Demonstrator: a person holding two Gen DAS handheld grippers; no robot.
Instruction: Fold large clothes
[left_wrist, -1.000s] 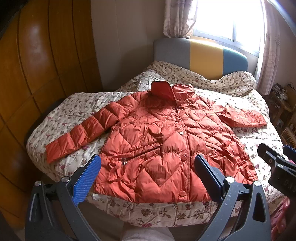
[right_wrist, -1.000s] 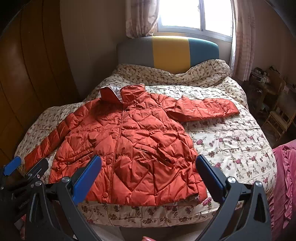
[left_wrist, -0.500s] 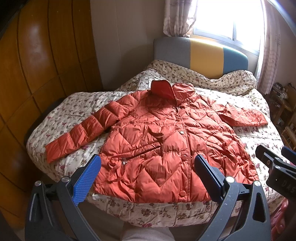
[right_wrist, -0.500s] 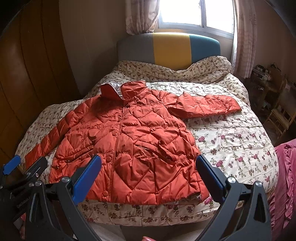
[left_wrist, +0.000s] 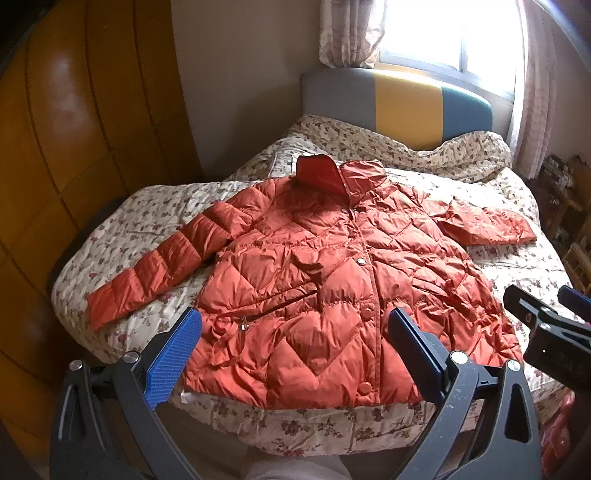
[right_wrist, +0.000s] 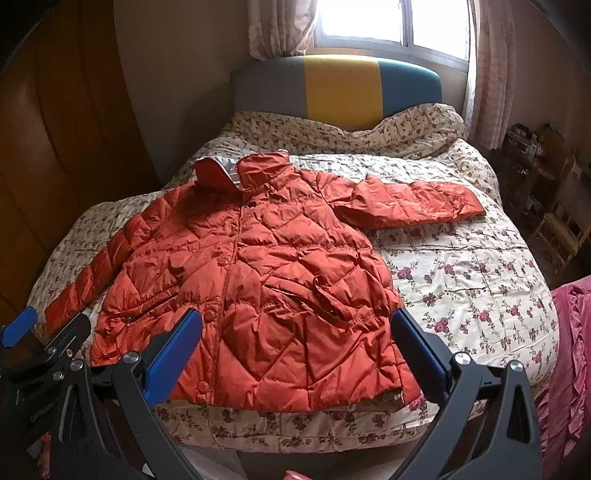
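An orange quilted puffer jacket (left_wrist: 332, 280) lies front-up and buttoned on the floral-quilted bed (right_wrist: 480, 295), collar toward the grey, yellow and teal headboard (right_wrist: 340, 88), both sleeves spread outward. Left tongs (left_wrist: 295, 354) and right tongs (right_wrist: 297, 354) hover near the hem, apparently clear of it, jaws apart and empty.

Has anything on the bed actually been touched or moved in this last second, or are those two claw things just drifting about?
Nothing was taken hold of or let go. Only the views drifted a little: the right gripper tipped slightly so the headboard sits lower in its picture, and the left gripper barely shifted. The orange jacket lies spread flat on the floral bedspread as before, sleeves out, both grippers open and clear of it.
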